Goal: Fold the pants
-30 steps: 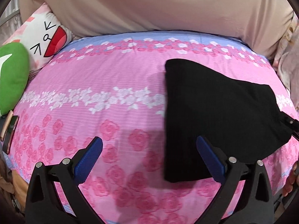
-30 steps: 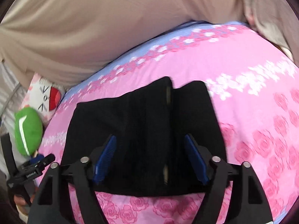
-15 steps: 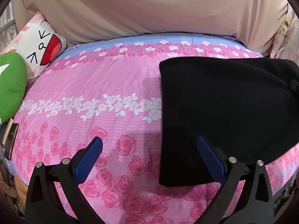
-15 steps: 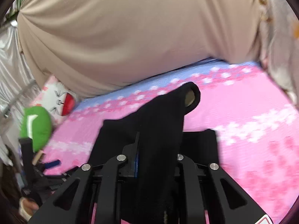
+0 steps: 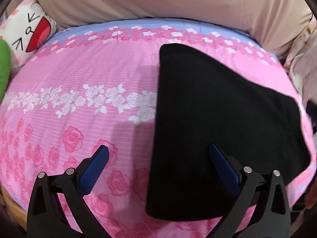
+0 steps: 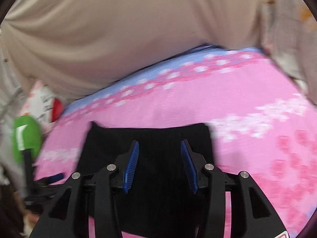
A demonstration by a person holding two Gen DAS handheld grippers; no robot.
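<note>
Two grippers are seen released: the right gripper (image 6: 159, 148), its jaws just opened, is poised empty above the folded black pants (image 5: 218, 123), the left gripper (image 5: 158, 156) beside them, near the bed's (image 5: 79, 69) right edge.

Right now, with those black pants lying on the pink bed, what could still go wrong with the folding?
1. The right tongs have just been opening above the black pants, with nothing pinched between them; a fold just laid down might slip back open.
2. The pants' near edge lies close to the edge of the pink floral sheet, so a tug could drag them off.
3. The left tongs stand open straddling the pants' edge and might also pinch the sheet.
</note>
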